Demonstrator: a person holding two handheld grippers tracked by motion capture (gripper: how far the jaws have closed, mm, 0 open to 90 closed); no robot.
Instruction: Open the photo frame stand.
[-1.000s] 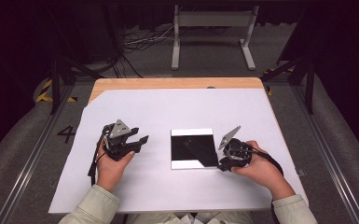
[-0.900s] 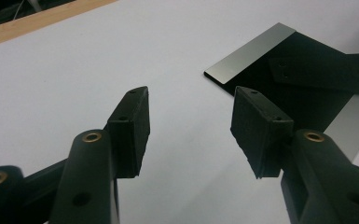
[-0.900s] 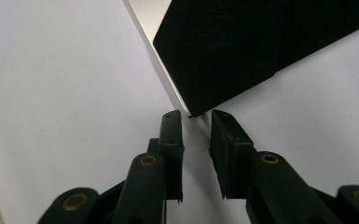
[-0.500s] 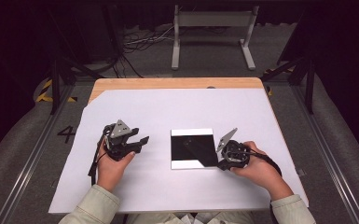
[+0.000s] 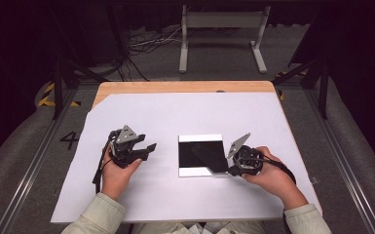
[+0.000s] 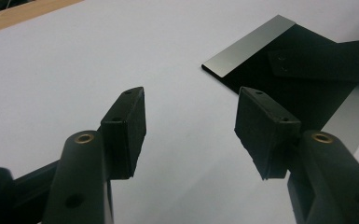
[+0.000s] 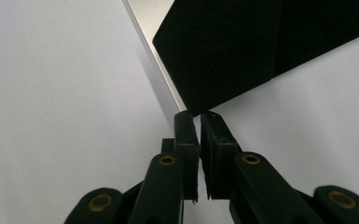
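**Right tongs close on the cloth corner**

My right tongs (image 7: 199,116) have just been closing, and their pads now stand together with the near corner of the black cloth (image 7: 224,46) pinched between the tips. From above, that corner rises as a flap off the plate (image 5: 199,171) toward my right hand. I take it the grip is made, so the cloth should now follow a pull or a fold.

My left tongs (image 6: 191,100) have just been opening further. They stand wide apart with nothing between them, resting on the white sheet (image 5: 175,112) well left of the plate.

The cloth lies on the plate, which sits on the sheet at mid-counter (image 5: 175,87), just left of my right hand.

Count: two tongs, one cloth, one plate, one sheet.
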